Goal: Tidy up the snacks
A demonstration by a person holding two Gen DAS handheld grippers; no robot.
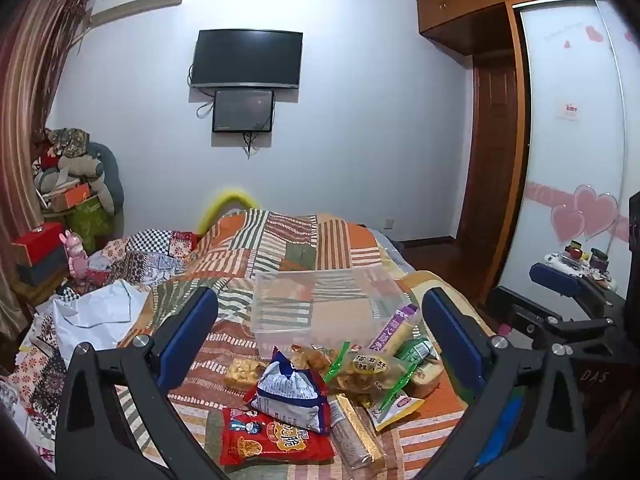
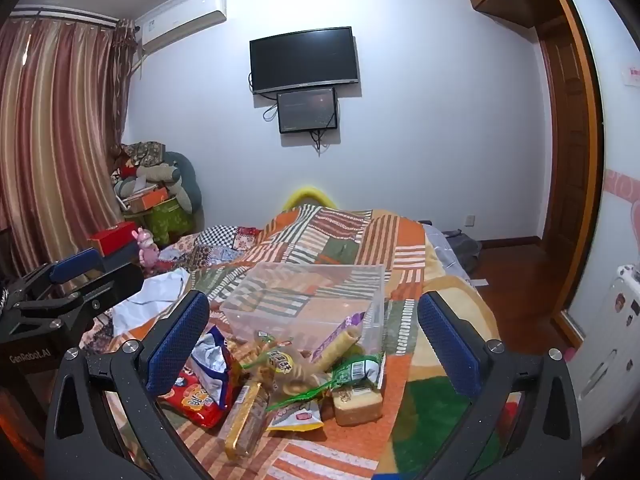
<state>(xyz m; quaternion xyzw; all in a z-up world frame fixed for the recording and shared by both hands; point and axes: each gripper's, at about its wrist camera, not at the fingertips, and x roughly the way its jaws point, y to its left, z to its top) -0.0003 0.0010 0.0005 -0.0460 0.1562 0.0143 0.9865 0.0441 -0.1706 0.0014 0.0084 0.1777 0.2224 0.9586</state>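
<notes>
1. Both the left gripper (image 1: 320, 332) and right gripper (image 2: 314, 340) hang wide open and empty above the snacks (image 1: 320, 384), which are heaped on the quilt (image 1: 280, 240) against the clear box (image 1: 320, 304).
2. Packets overlap, so a grab may drag neighbours.
3. The light box may slide on the soft bedding.

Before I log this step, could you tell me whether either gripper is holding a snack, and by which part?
Nothing is held. The left gripper and right gripper are both open above the snack pile, touching no packet.
</notes>
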